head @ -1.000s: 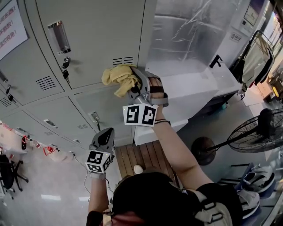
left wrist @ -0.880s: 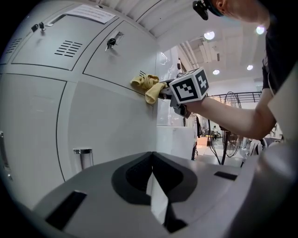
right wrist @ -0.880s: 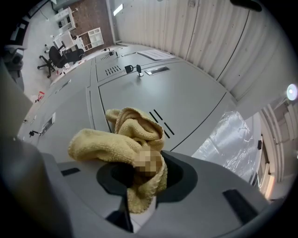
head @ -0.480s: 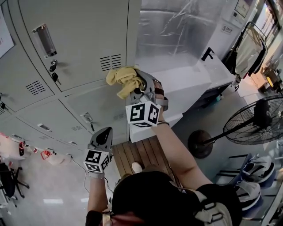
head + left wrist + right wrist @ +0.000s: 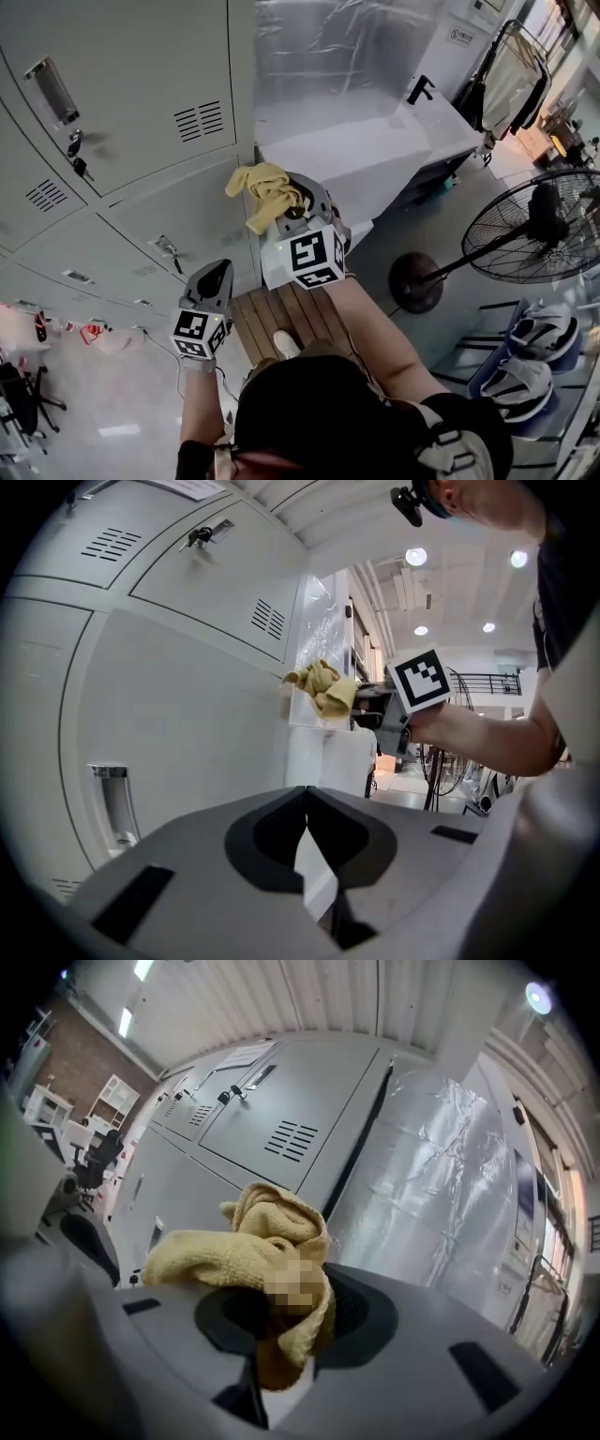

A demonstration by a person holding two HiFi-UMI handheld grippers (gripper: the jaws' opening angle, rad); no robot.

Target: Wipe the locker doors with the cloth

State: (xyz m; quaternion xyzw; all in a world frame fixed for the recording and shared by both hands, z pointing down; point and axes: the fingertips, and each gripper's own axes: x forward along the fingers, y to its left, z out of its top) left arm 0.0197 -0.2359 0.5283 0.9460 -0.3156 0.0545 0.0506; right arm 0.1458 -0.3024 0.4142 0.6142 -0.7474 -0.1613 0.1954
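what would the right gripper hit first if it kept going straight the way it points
Probably the grey locker door, near its right edge; the yellow cloth in the right gripper would touch first. Any gap is unclear.

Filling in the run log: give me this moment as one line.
right gripper: shut on cloth | cloth: at locker door | left gripper: shut, empty, lower down

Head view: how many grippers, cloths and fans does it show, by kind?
Grippers: 2 (left gripper, right gripper)
Yellow cloth: 1
Floor fan: 1
Total: 4
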